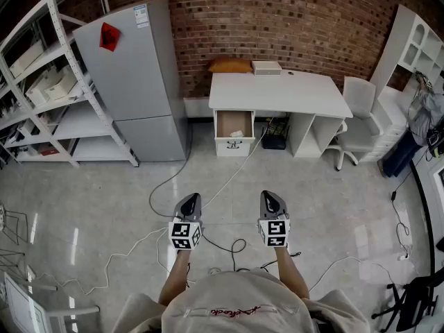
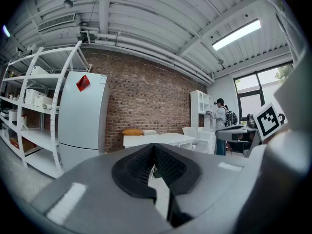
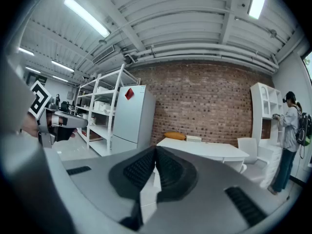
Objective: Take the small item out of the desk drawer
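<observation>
Both sets of jaws are clenched with nothing in them. The left gripper [image 2: 154, 149] has its pads pressed together at the tips, and so does the right gripper [image 3: 156, 151]. They sit side by side, roughly level, out in front of the person and over the bare floor [image 1: 333, 207], where a few cables [image 1: 170, 182] trail around. Straight ahead, well apart from both, is the desk [image 1: 277, 92] against the brick wall [image 1: 291, 19]. Its drawer [image 1: 234, 144] is pulled open and a small pale item [image 1: 237, 134] lies inside. There's an orange cushion [image 1: 230, 66] and a box [image 1: 266, 67] on the desk's back edge, a fridge [image 1: 132, 75] to its left and a chair [image 1: 357, 116] to its right.
</observation>
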A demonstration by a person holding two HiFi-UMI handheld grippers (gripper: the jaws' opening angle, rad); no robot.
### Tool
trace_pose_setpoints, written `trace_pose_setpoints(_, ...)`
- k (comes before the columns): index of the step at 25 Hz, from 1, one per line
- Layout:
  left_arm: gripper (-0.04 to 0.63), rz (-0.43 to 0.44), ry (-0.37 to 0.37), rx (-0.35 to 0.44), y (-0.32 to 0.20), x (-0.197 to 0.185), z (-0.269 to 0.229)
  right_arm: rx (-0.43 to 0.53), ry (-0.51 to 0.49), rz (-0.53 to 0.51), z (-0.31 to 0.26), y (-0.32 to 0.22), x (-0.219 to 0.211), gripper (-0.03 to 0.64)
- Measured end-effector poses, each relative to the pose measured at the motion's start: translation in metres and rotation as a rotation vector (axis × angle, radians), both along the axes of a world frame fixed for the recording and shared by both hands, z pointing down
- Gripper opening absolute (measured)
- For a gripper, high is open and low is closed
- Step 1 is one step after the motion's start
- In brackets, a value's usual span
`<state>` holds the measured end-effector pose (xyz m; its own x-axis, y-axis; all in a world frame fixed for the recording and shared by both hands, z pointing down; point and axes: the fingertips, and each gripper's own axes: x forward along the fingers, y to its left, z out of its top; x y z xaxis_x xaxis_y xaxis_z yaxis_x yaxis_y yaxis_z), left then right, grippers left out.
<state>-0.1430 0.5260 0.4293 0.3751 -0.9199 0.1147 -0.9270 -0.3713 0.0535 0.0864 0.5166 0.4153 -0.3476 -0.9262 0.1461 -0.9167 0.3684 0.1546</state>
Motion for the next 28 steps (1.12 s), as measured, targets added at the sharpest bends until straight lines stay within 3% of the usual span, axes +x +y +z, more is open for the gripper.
trace_pose_setpoints(15, 0.008, 0.001, -0.015, 0.008, 0.004, 0.018, -0.008, -0.002, -0.027, -0.020, 0.004, 0.005, 0.012, 0.012)
trace_pose_setpoints(28, 0.008, -0.018, -0.023, 0.003, 0.002, 0.061, -0.008, -0.027, -0.039, -0.052, 0.014, 0.001, 0.047, 0.012)
